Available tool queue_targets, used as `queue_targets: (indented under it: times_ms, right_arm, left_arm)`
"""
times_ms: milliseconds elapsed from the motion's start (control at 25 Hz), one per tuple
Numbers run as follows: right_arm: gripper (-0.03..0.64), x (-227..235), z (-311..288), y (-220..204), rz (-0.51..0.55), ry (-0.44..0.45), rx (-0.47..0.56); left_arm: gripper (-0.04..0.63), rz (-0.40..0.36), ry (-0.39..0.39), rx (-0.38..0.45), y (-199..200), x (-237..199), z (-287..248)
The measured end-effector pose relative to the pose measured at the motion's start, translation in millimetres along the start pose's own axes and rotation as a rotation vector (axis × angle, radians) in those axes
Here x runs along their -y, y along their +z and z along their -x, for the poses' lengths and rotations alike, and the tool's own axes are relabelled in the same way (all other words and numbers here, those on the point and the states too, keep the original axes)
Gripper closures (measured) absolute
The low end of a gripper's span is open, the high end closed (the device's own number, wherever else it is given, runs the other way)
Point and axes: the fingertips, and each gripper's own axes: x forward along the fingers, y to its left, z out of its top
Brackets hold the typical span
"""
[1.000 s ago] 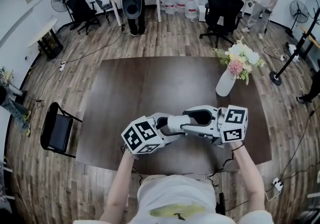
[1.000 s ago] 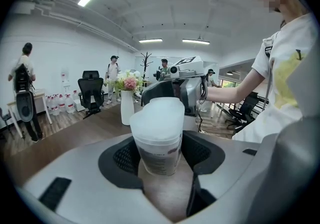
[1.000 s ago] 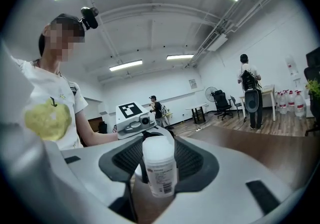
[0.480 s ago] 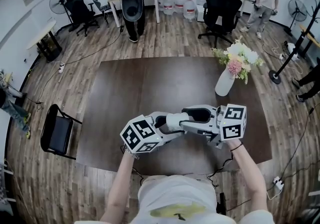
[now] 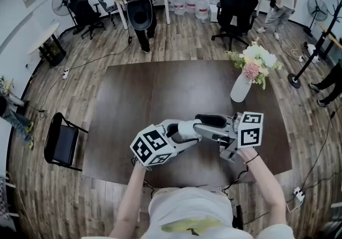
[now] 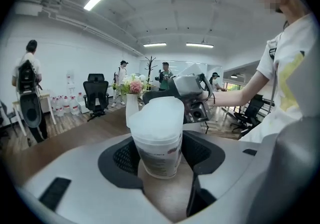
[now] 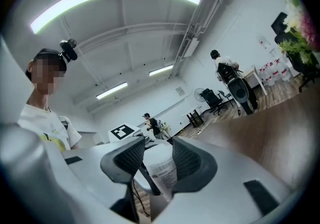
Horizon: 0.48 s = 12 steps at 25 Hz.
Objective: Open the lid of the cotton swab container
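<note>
The cotton swab container point(image 6: 159, 144) is a clear tub with a printed label and a frosted white lid point(image 6: 157, 115). My left gripper point(image 6: 159, 157) is shut on its body and holds it upright above the table. In the head view the container point(image 5: 187, 131) shows as a white shape between the left gripper point(image 5: 179, 135) and the right gripper point(image 5: 192, 128), which meet over the table's near edge. In the right gripper view the container's top point(image 7: 161, 167) lies between the right gripper point(image 7: 156, 160) jaws. Those jaws are closing, with a thin gap still at one pad.
A white vase of flowers point(image 5: 241, 87) stands at the right of the dark brown table point(image 5: 160, 88). A black folding chair point(image 5: 61, 139) sits on the floor at the left. Office chairs, water bottles and several people are at the far end of the room.
The right gripper has tilted and shifted slightly at the container. The left gripper and the container stay almost in place.
</note>
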Motion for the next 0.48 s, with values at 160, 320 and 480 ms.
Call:
queue_targets:
  times_ms: [160,320,480]
  right_arm:
    - [0.436,6,0,3,-0.077,0.000,0.052]
    - [0.436,11,4,10,-0.162,0.019,0.115]
    - [0.436,16,2,9,-0.220,0.022,0.119]
  left_arm:
    - [0.336,-0.028,0.025,-0.007,-1,-3,-1]
    - [0.342,-0.104,0.072,-0.023,-1,-7,-4]
    - [0.344,-0.077,0.069,0.001,-3,-8,-5]
